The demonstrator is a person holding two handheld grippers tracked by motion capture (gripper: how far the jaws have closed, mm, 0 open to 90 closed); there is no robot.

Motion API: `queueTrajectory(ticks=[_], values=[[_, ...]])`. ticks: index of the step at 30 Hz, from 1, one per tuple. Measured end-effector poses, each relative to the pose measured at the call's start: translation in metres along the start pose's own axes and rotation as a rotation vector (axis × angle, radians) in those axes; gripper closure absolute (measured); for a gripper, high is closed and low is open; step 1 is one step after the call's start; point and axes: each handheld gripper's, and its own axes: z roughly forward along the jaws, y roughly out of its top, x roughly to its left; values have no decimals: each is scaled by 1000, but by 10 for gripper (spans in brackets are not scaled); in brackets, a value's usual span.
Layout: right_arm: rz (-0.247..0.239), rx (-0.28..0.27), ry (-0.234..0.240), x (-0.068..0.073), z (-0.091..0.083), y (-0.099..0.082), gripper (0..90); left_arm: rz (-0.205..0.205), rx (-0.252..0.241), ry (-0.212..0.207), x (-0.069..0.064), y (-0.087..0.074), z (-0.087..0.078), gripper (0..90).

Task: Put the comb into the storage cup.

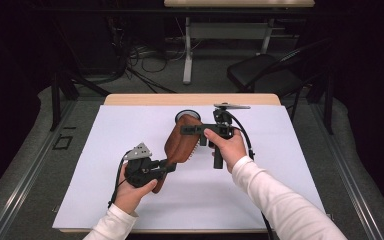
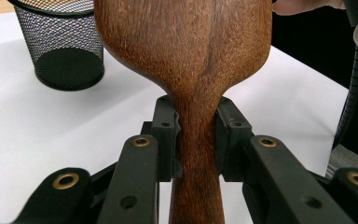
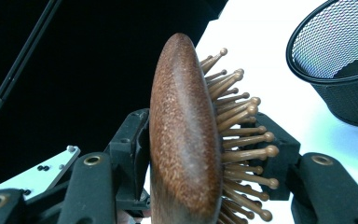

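Between my two hands, above the white table cover (image 1: pixel 130 200), a wooden hairbrush (image 1: pixel 182 142) is being held clear of the surface, its handle pointing toward me and its head pointing away. Nearest to me, my left gripper (image 1: pixel 167 165) is clamping the narrow neck of the brush handle (image 2: pixel 196 140); in the left gripper view both black pads are pressing against the wood from either side, so these jaws are standing narrow and holding the brush. Farther out, my right gripper (image 1: pixel 192 131) is reaching across the head of the brush from the right side. In the right gripper view the head (image 3: pixel 184 140) is sitting edge-on between the jaws: one pad is lying against the smooth wooden back, the other is standing at the tips of the bristle pins (image 3: pixel 244 140); whether that pad is pressing on the pins I cannot tell for certain, but the jaws are standing narrow around the head. Just beyond the brush head, a black mesh cup (image 1: pixel 185 116) is standing upright on the cover, close to the far edge of the wooden table (image 1: pixel 130 99). Beyond the table, a dark chair (image 1: pixel 265 72) is standing on the floor.
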Motion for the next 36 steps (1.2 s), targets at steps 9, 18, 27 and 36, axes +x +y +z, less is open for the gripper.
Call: queueTrajectory(ticks=[9,18,27,36], values=[[9,-3,31,-2,0,0,462,2,2,4,0,0,0,729],[22,2,40,-2,-1,0,478,3,1,1,0,0,0,728],[41,3,44,-3,0,0,487,3,2,0,1,0,0,727],[50,13,48,-3,-1,0,492,4,2,0,0,-1,0,725]])
